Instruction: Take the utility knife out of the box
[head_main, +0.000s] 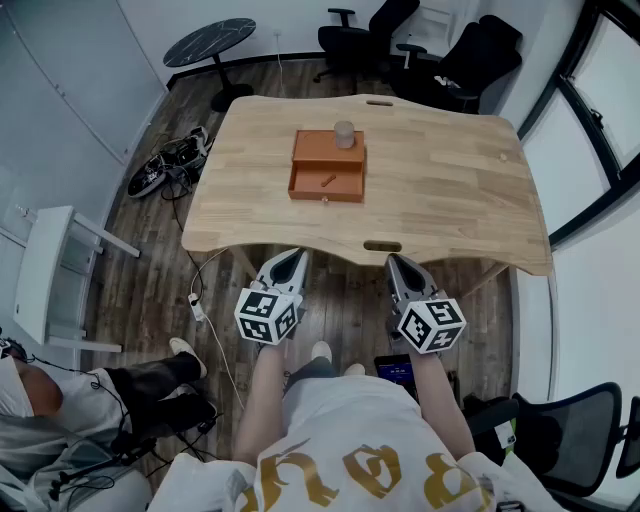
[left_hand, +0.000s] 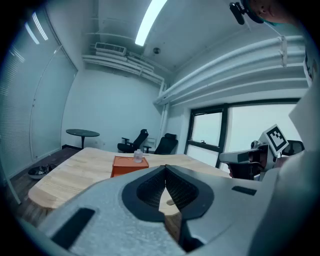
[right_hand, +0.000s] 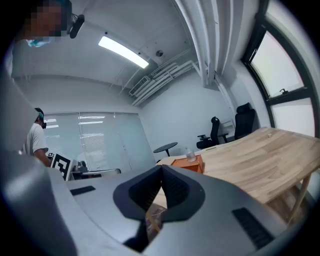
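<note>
Both grippers hung at the lower middle of the head view, off the near edge of the bench. Left gripper: fingers clenched tip to tip, nothing between them. Right gripper: fingers likewise closed and empty. The box stood at upper centre of the frame, a jar on its lid and its drawer pulled out toward me. A small orange piece, which I took for the knife, lay in that drawer, untouched. It lay straight up-frame from my fingers, well apart, with its long axis slanting lower left to upper right. I judged the left gripper somewhat nearer.
</note>
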